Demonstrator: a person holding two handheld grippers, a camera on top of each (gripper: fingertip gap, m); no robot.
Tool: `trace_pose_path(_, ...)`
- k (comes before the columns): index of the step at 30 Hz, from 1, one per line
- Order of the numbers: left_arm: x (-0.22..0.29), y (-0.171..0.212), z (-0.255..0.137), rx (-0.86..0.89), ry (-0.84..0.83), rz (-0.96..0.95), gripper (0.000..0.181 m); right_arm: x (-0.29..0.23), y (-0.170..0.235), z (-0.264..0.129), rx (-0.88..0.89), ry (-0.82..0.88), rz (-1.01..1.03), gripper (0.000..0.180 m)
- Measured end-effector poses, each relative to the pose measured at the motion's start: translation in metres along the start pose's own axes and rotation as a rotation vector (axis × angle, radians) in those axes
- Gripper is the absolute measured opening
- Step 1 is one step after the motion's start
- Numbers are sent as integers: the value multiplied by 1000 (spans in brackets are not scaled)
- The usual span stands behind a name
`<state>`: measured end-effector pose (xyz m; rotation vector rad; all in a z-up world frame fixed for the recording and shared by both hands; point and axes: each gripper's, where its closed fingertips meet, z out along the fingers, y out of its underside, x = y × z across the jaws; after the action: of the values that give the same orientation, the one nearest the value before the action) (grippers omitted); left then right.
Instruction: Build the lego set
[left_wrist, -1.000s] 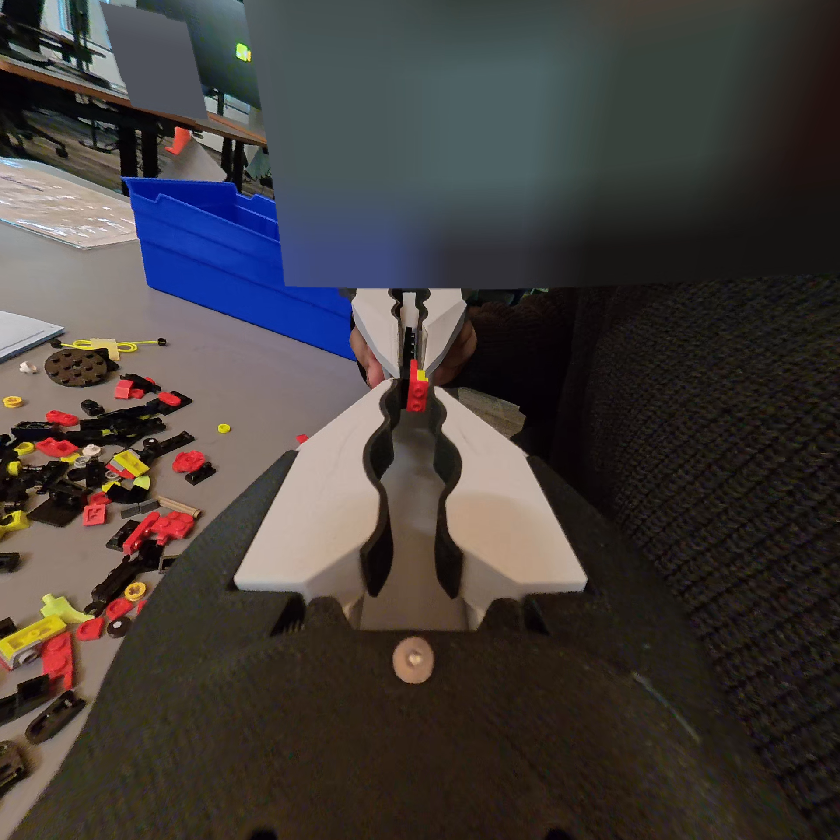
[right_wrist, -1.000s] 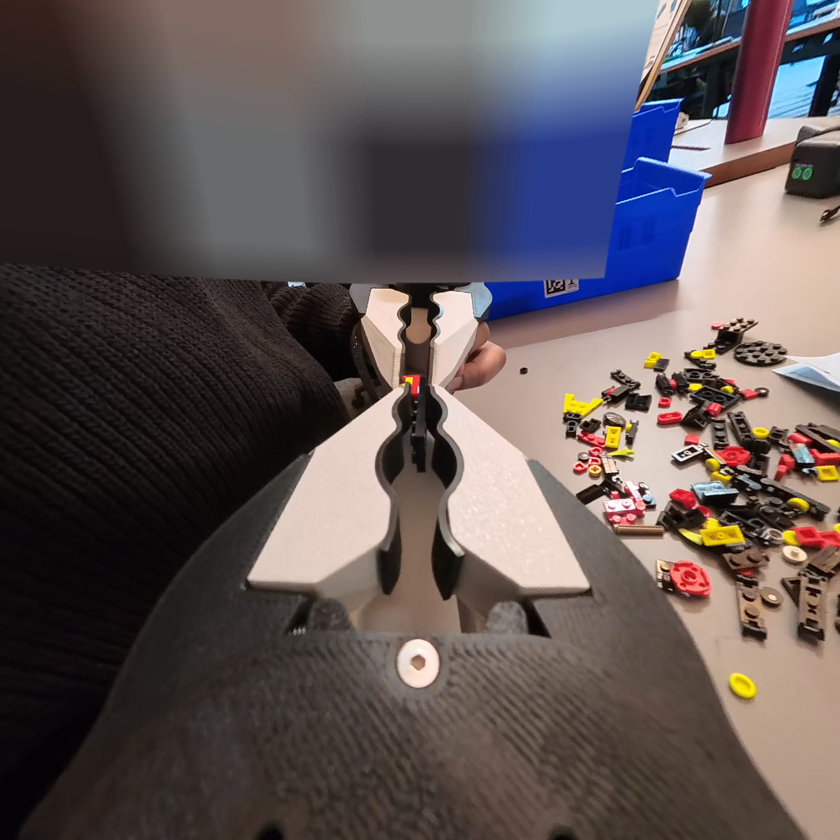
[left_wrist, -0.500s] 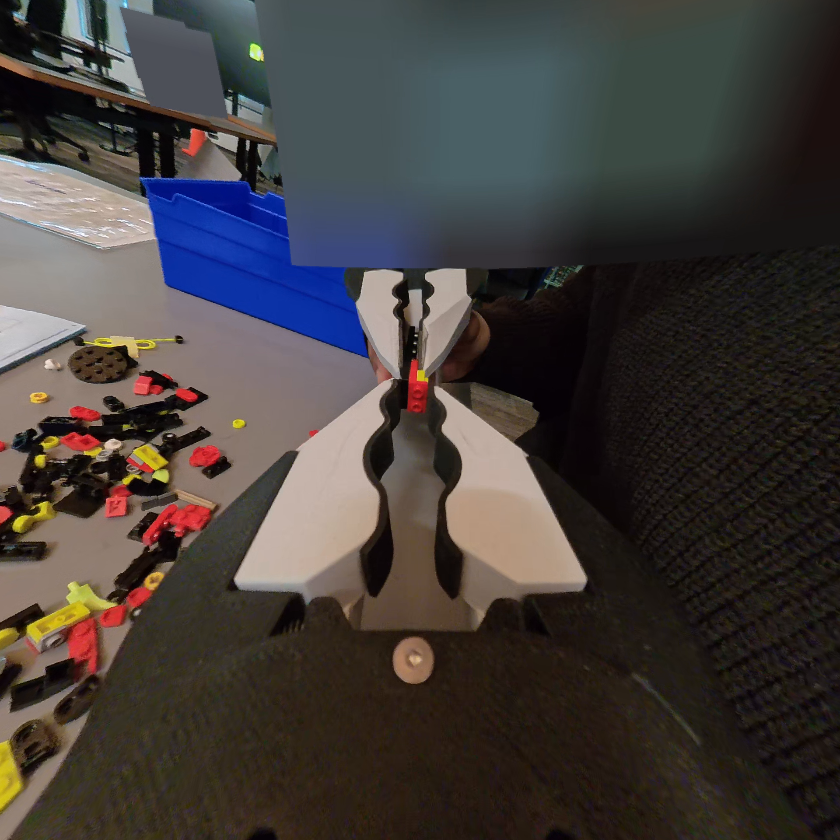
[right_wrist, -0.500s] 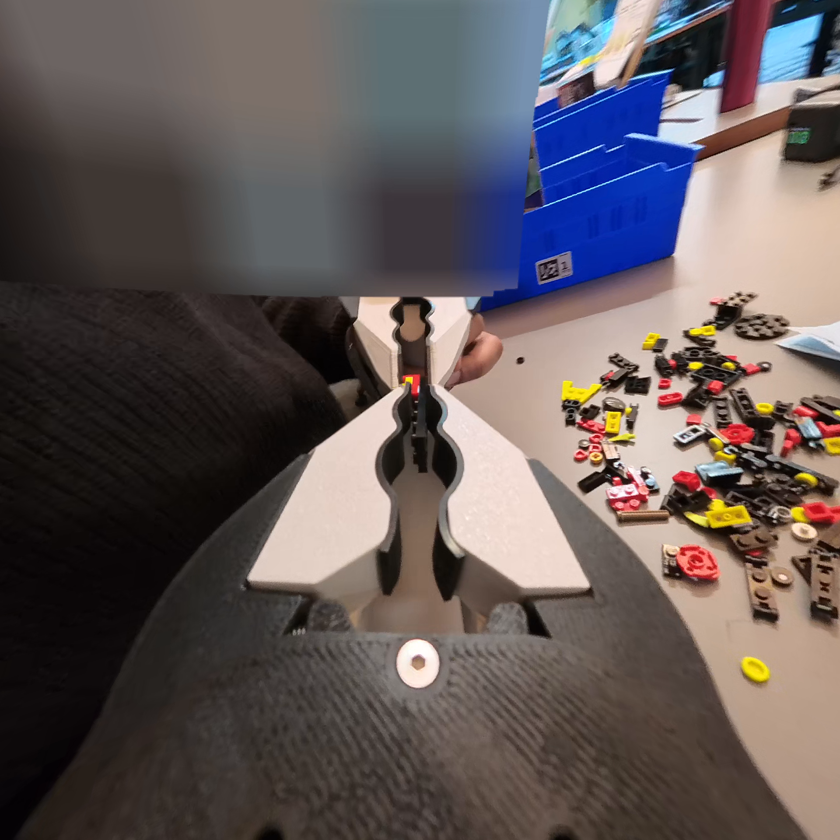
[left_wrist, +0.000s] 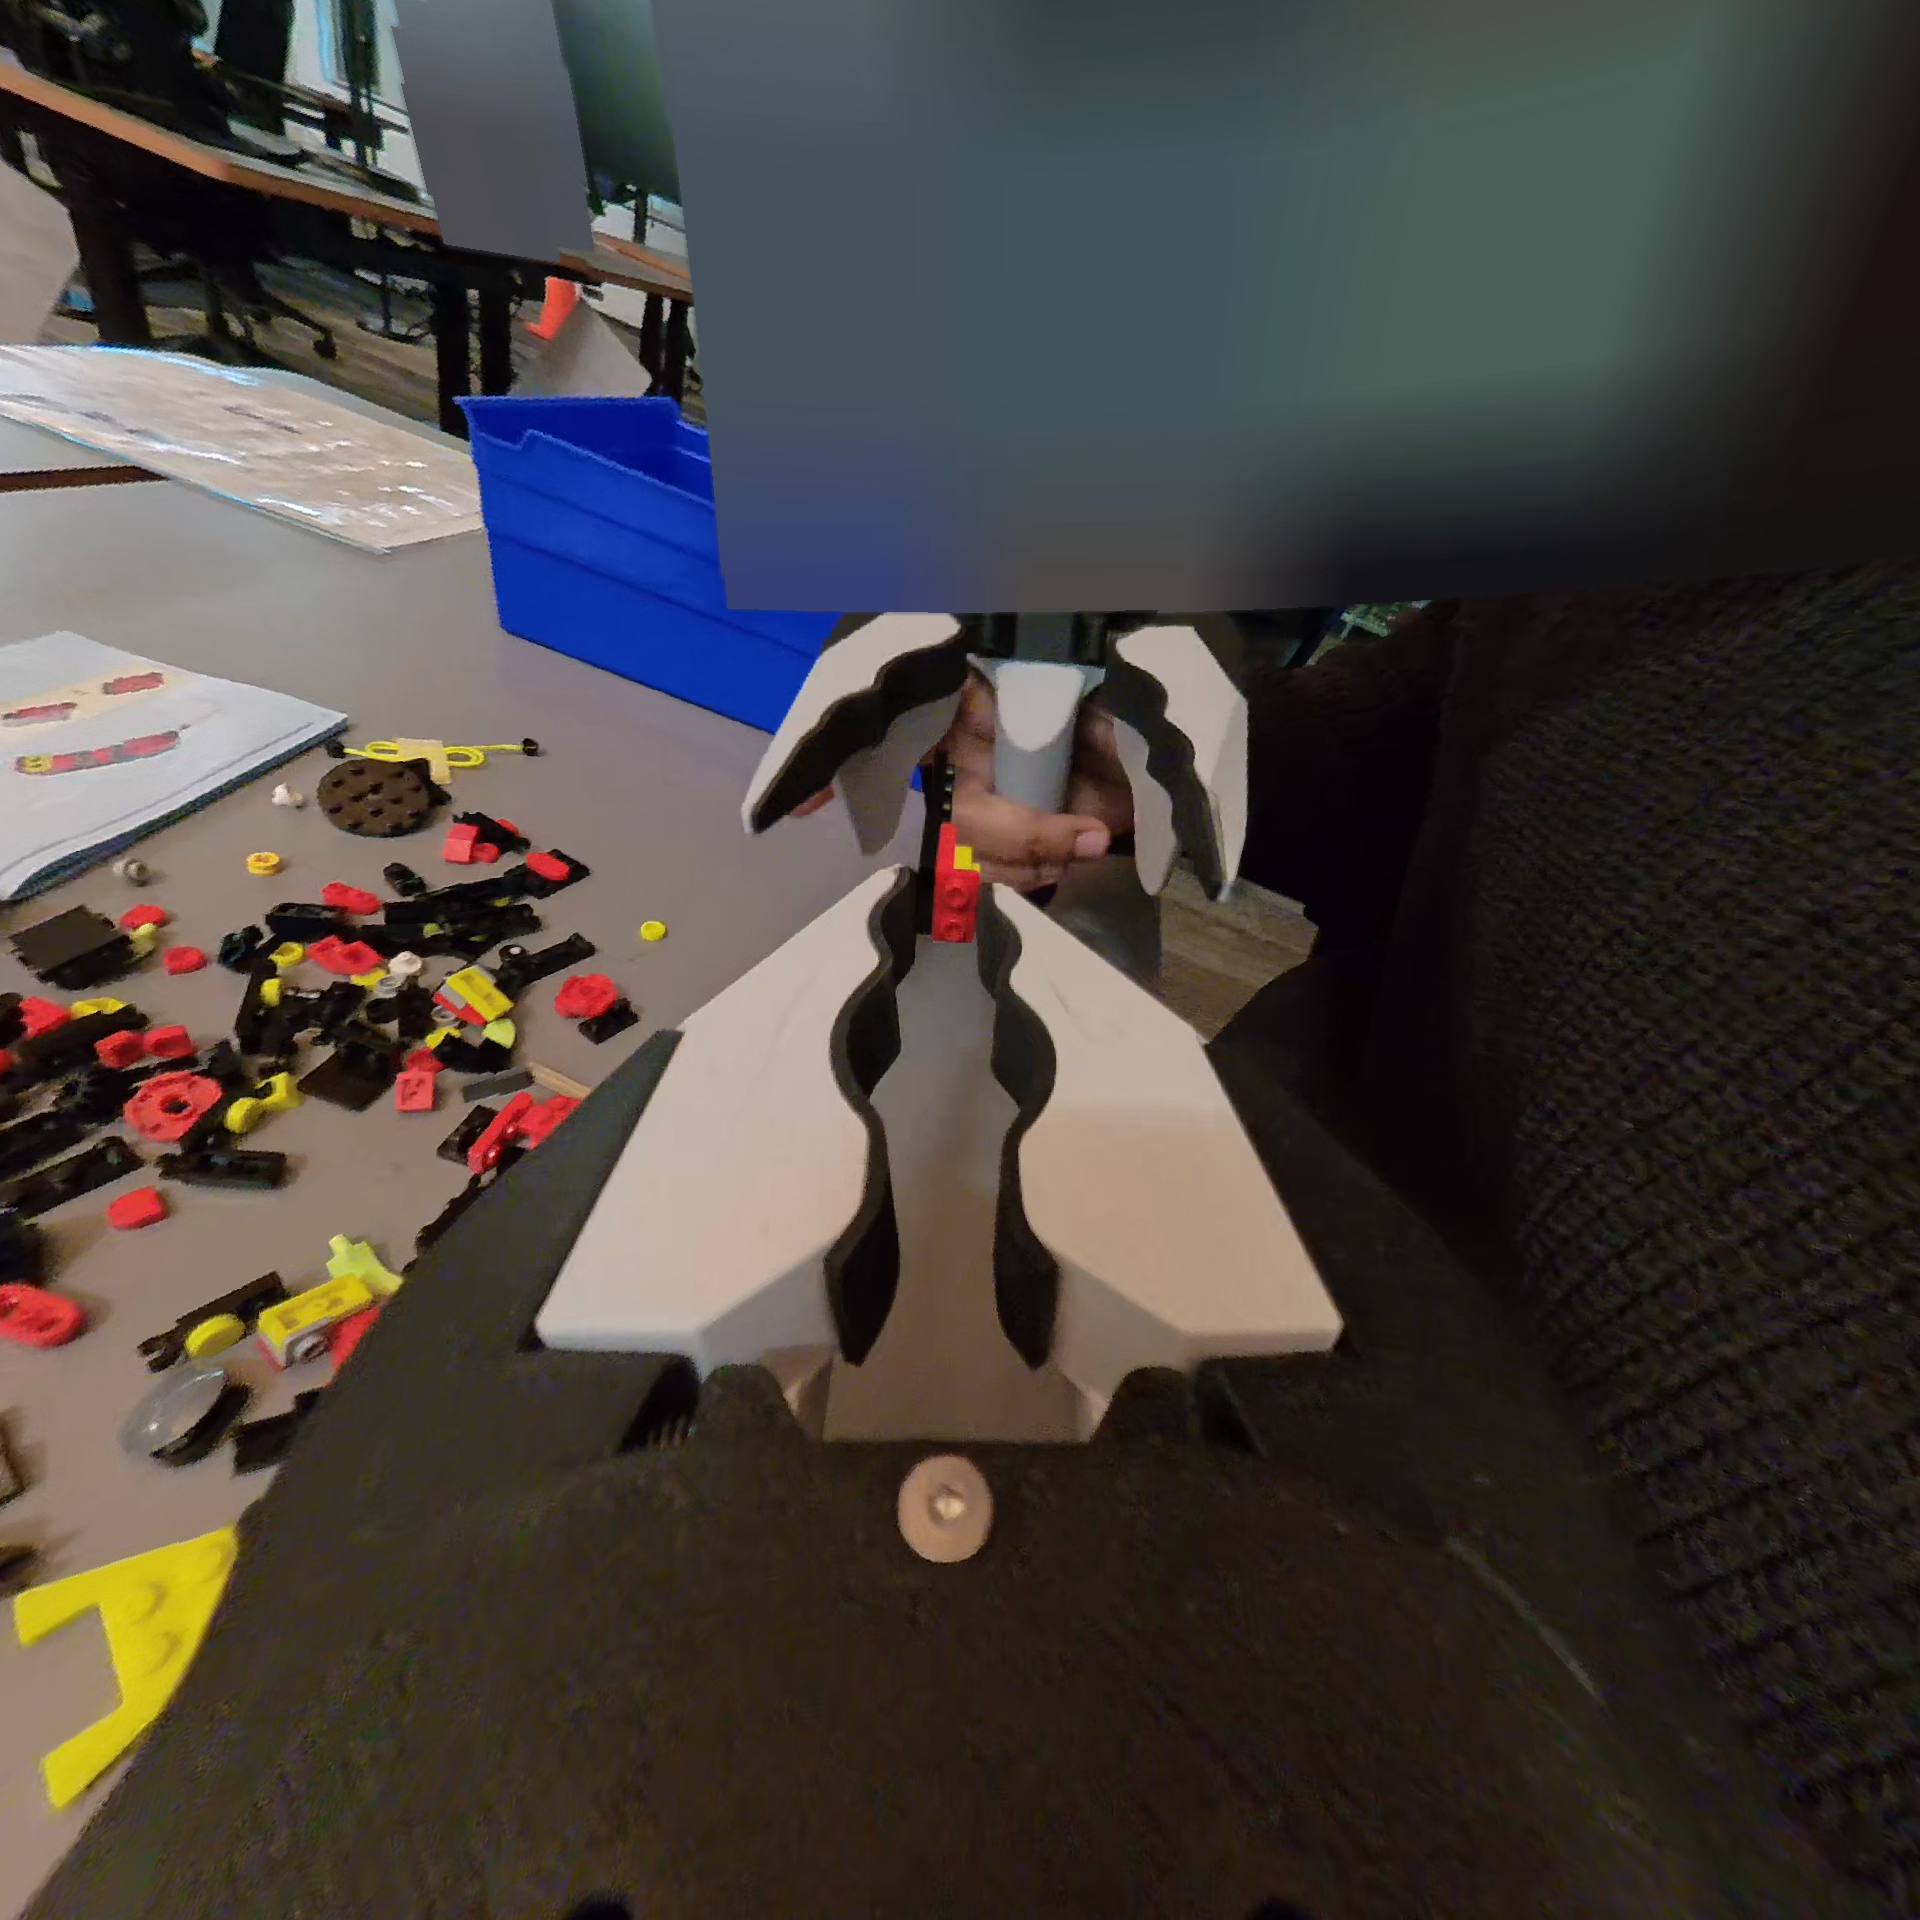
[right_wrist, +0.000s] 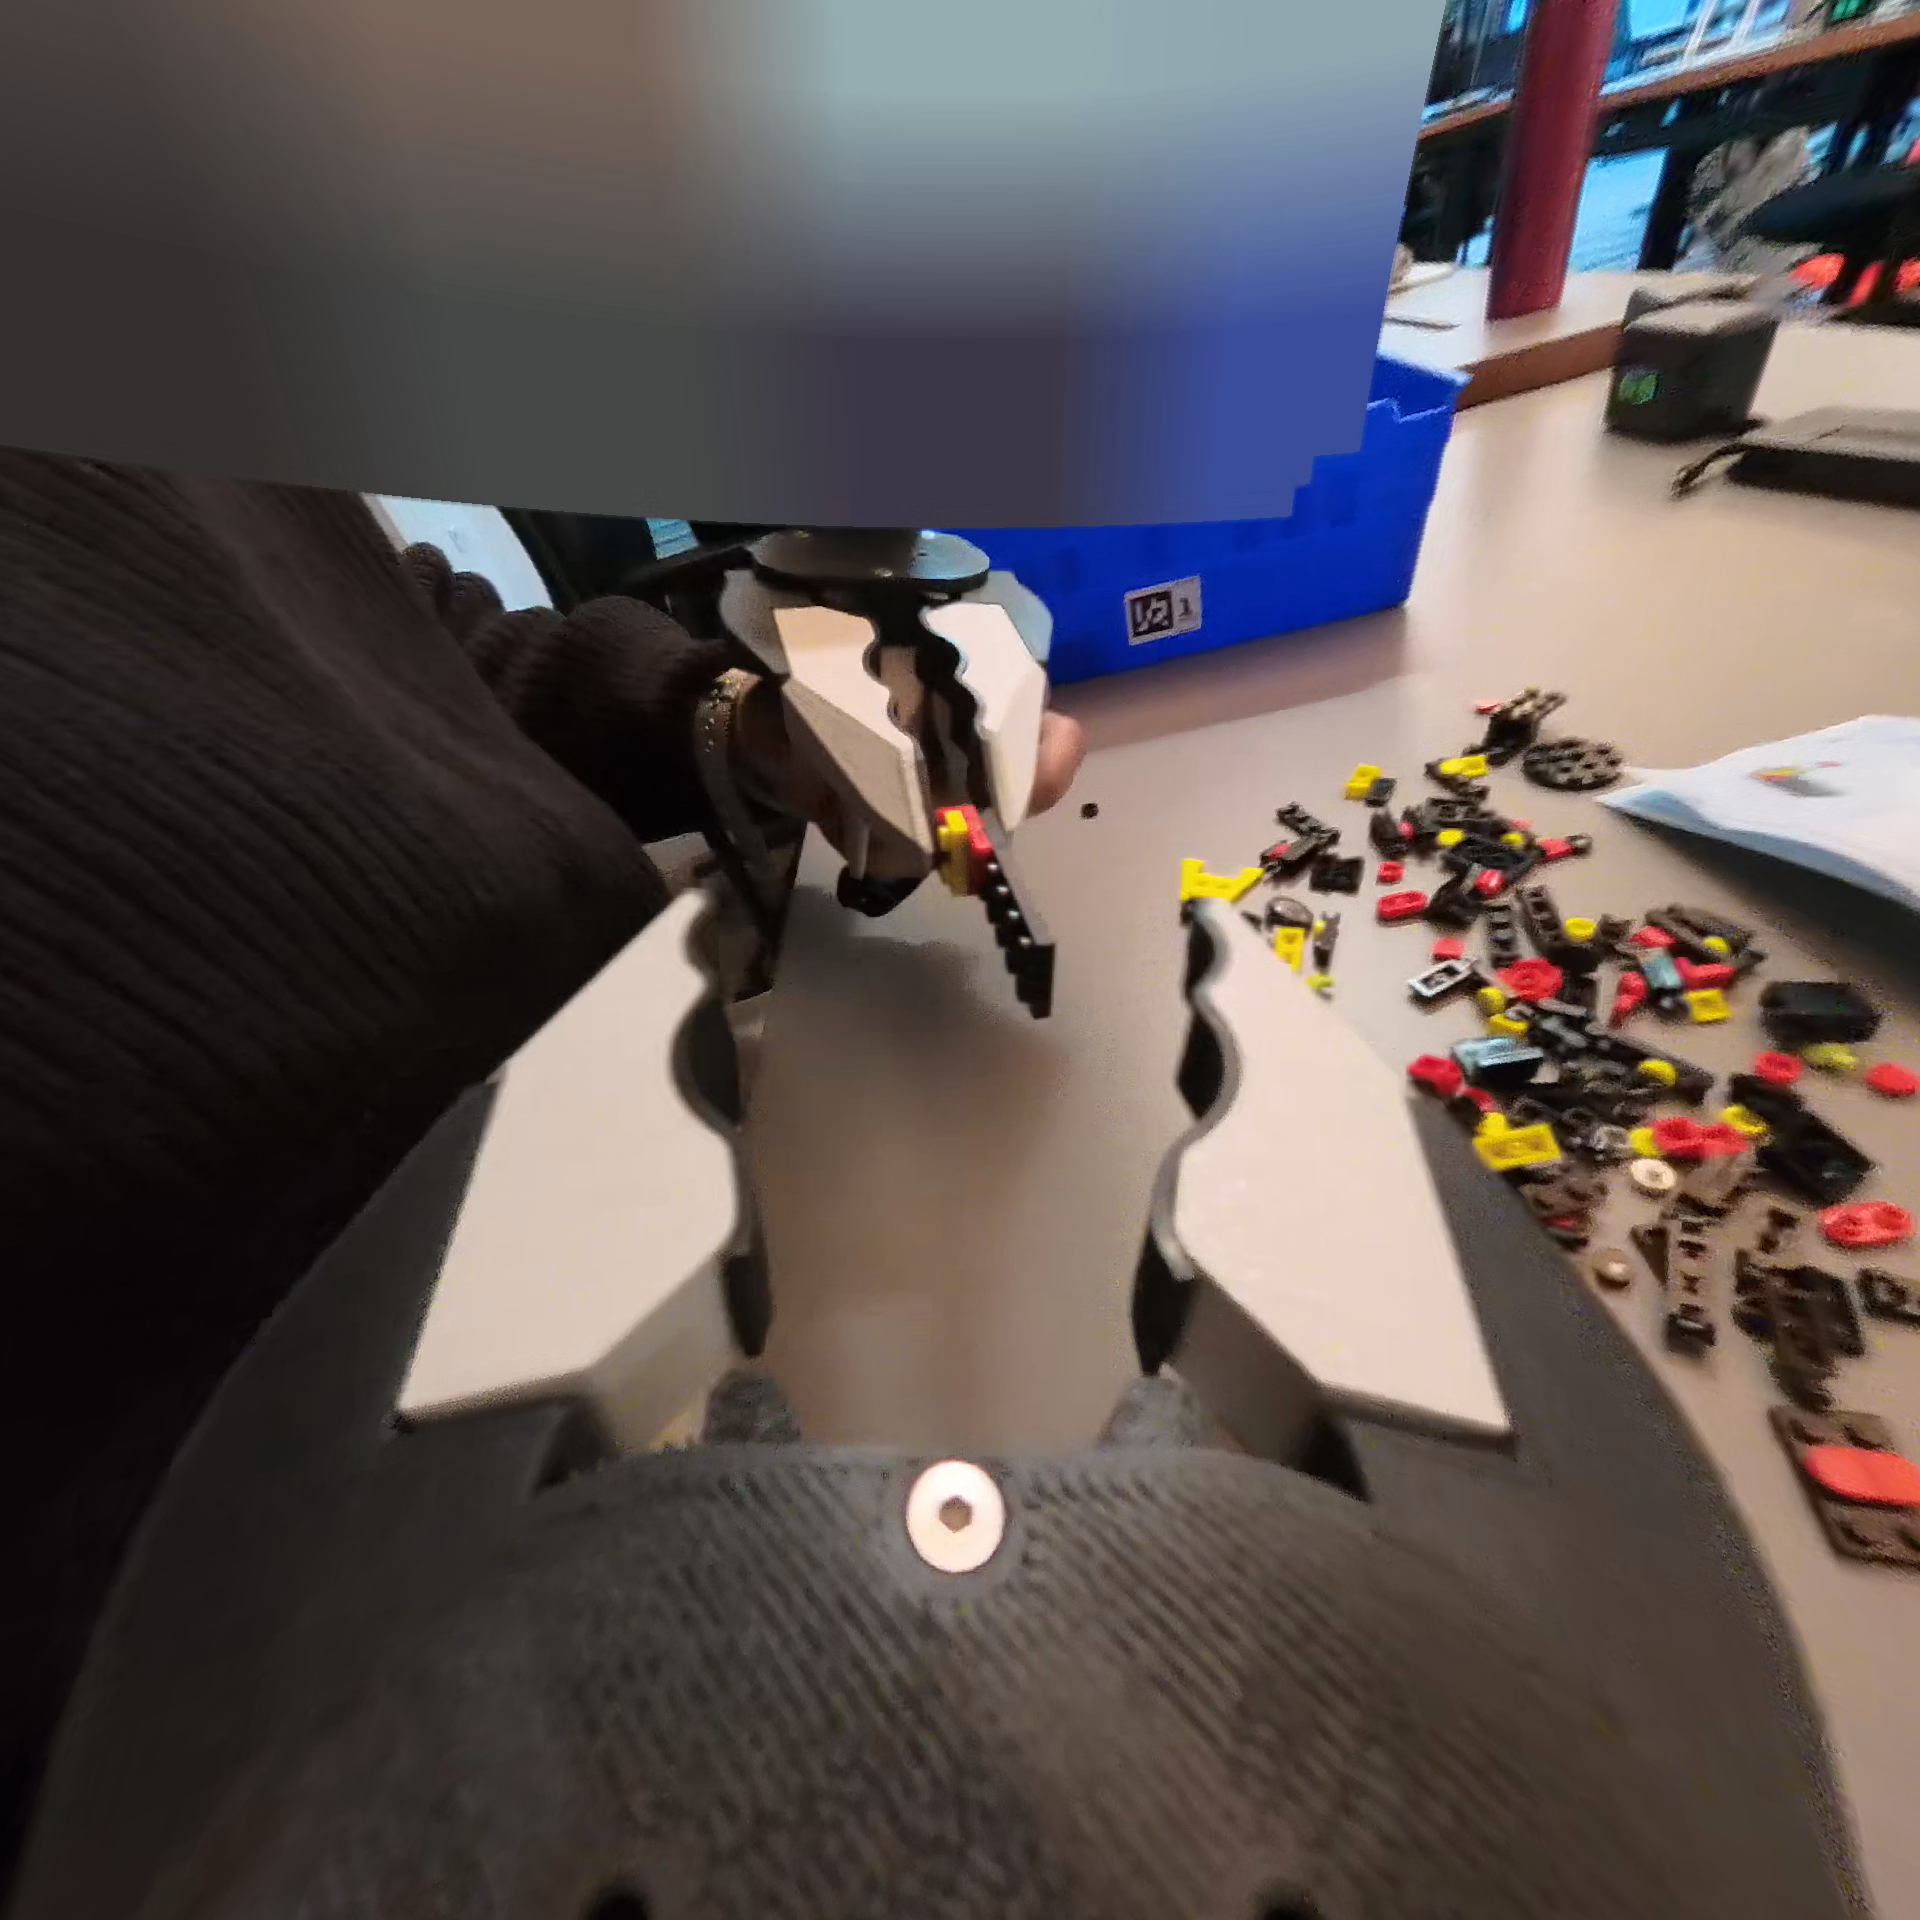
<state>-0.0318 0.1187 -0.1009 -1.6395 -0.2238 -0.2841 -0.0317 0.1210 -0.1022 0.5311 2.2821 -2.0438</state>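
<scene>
My left gripper (left_wrist: 940, 883) is shut on a small assembly (left_wrist: 956, 906): a red and yellow brick fixed to one end of a long black plate. In the right wrist view the left gripper (right_wrist: 951, 821) holds the assembly (right_wrist: 1018, 935) above the table, with the black plate sticking out towards the camera. My right gripper (right_wrist: 951, 914) is open and empty, its fingers wide on either side of the plate and not touching it. It shows open in the left wrist view (left_wrist: 997, 810) just beyond the assembly.
Loose red, yellow and black pieces (left_wrist: 312, 1018) lie spread on the grey table (right_wrist: 1610, 1018). A blue bin (left_wrist: 592, 540) stands behind them. An instruction booklet (left_wrist: 125, 738) lies beside the pile. A dark knit sleeve (right_wrist: 260, 831) is close by. Only a small space, under 4 cm, lies between the two pairs of fingers.
My right gripper has opened and let go of the black plate, then drawn back a little. My left gripper keeps hold of the assembly.
</scene>
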Motion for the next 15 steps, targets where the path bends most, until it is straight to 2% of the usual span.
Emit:
trace_pose_path(2,-4,3,-1,-16,-23,13,8,0,-3,-3,30,-3,-25,61)
trace_pose_path(5,-3,5,0,-33,-26,33,8,5,-10,-7,75,17,-34,46)
trace_pose_path(7,0,7,2,-41,-20,44,8,9,-12,-9,87,44,-45,47)
trace_pose_path(10,2,11,4,-66,-20,68,8,4,-9,-7,67,25,-62,37)
trace_pose_path(12,4,13,6,-79,-18,81,8,1,-8,-5,53,15,-89,24)
trace_pose_path(15,6,15,7,-87,-13,90,8,-1,-2,-4,18,17,-121,18)
